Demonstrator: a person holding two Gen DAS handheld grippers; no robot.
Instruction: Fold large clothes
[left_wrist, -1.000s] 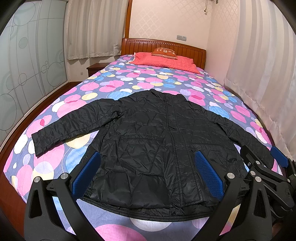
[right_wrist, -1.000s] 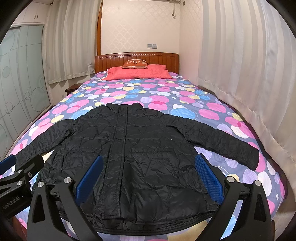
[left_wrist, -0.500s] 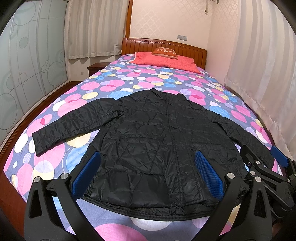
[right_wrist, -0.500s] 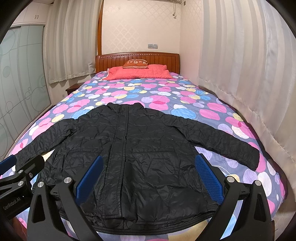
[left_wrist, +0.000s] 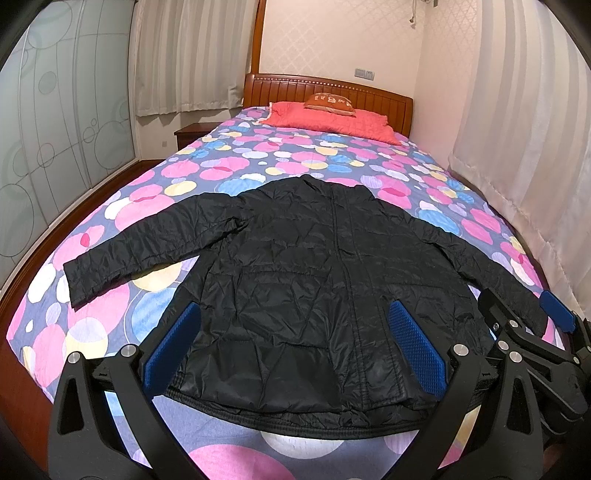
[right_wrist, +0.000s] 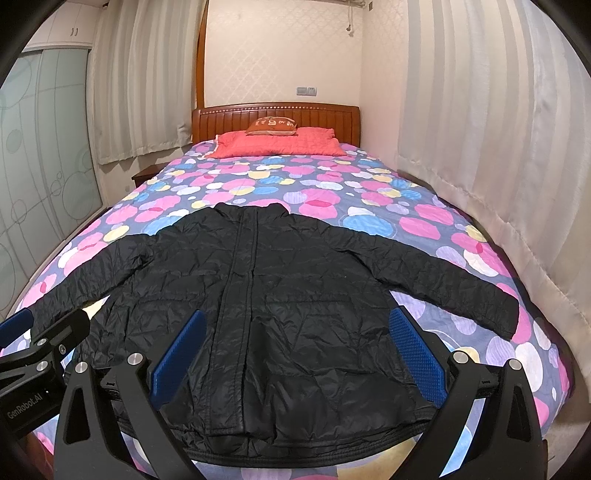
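A black quilted jacket (left_wrist: 314, 288) lies flat, front up and zipped, on the bed with both sleeves spread out to the sides; it also shows in the right wrist view (right_wrist: 280, 306). My left gripper (left_wrist: 295, 347) is open and empty, held above the jacket's hem. My right gripper (right_wrist: 295, 354) is open and empty, also above the hem. The right gripper shows at the right edge of the left wrist view (left_wrist: 532, 328). The left gripper shows at the left edge of the right wrist view (right_wrist: 40, 339).
The bed has a spotted pink, blue and purple cover (left_wrist: 258, 162), a red pillow (left_wrist: 332, 118) and a wooden headboard (right_wrist: 277, 114). White curtains (right_wrist: 498, 166) hang close along the bed's right side. A glass wardrobe (left_wrist: 48, 140) stands on the left.
Both views have drawn back a little from the jacket and more of the cover shows below the hem. The jacket has not moved.
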